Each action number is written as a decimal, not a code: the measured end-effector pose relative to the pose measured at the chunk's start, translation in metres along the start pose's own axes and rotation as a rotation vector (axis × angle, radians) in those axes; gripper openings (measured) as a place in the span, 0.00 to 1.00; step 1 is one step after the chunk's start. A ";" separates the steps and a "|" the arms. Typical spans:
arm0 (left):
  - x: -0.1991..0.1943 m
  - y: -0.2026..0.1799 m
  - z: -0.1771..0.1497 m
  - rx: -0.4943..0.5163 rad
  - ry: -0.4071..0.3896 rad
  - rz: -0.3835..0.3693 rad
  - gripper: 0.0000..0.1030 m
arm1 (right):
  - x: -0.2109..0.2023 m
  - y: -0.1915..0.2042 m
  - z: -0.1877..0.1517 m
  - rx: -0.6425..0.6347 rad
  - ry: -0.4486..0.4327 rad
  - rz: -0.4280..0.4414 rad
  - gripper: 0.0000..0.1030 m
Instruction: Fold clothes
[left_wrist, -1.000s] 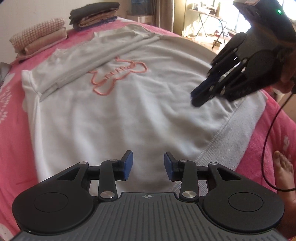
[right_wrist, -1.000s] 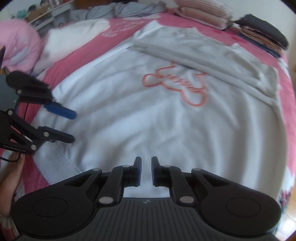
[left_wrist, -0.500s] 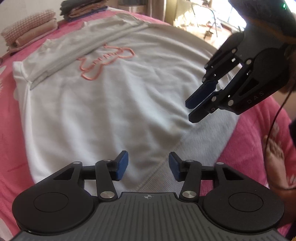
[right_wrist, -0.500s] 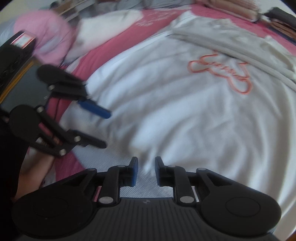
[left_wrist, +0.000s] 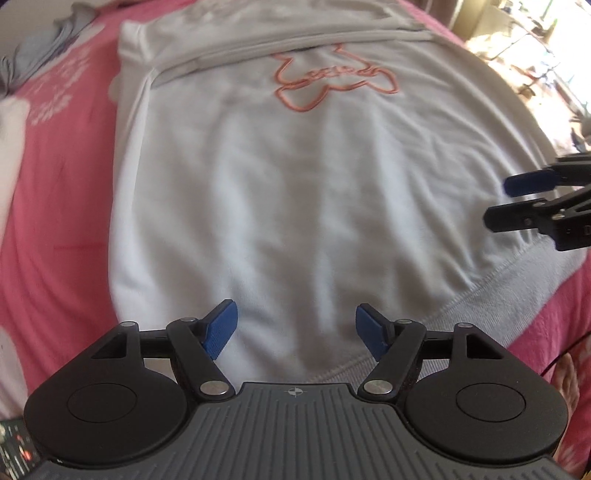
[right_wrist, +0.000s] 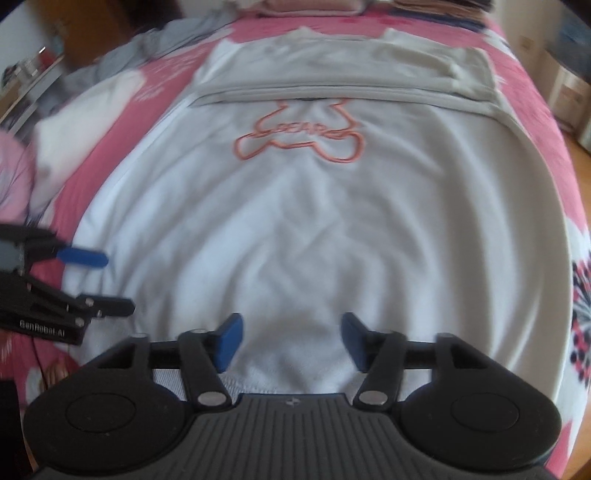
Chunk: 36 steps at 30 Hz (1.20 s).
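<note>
A: The pale sweatshirt (right_wrist: 295, 221) is seen spread flat across the pink bedcover (left_wrist: 55, 221), filling the middle of both views, with its sleeves already laid across the chest along the top of the frame and the orange bear outline (right_wrist: 299, 134) just below them.

B: And the ribbed hem (left_wrist: 461, 295) is found at the bottom of the frame, right under the tools. The left gripper (left_wrist: 295, 328) is held over it with its jaws well apart; they have just been opening, and nothing is caught between the blue pads (left_wrist: 221, 328).

A: The same is noted for the right gripper (right_wrist: 291, 341): jaws just spread, only loose cloth below them, nothing pinched.

B: So the step in hand is judged to be the reach for the hem, one tool to each bottom corner, ahead of the bottom-to-top fold.

A: Agreed. What is called for next, it is reckoned, is a drop onto the ribbing, a pinch through both layers, then an even lift toward the collar so the body is not skewed.

B: What cannot be made out?

A: The hem's very edge is hidden behind each tool's body. Contact between pads and cloth cannot be judged. The right view is blurred, the lettering inside the outline is barely legible, and the folded stack (right_wrist: 306, 5) at the top is cut off.
</note>
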<state>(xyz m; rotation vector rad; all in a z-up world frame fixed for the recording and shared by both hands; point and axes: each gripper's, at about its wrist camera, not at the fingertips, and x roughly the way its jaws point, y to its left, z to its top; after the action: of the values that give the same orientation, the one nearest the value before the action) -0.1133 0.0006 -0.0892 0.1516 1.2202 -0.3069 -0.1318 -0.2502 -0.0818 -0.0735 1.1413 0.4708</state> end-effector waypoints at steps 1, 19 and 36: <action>0.001 -0.001 0.001 -0.012 0.010 0.008 0.74 | 0.000 -0.002 0.000 0.016 -0.004 -0.010 0.64; 0.005 -0.009 -0.007 -0.102 0.088 0.073 0.96 | 0.005 -0.016 0.001 0.095 -0.007 -0.087 0.65; 0.002 -0.005 -0.019 -0.127 0.076 0.101 1.00 | 0.007 -0.014 0.001 0.087 0.002 -0.086 0.68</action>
<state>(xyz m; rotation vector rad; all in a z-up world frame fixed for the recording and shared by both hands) -0.1317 0.0009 -0.0974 0.1154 1.2987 -0.1359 -0.1233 -0.2599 -0.0905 -0.0470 1.1544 0.3442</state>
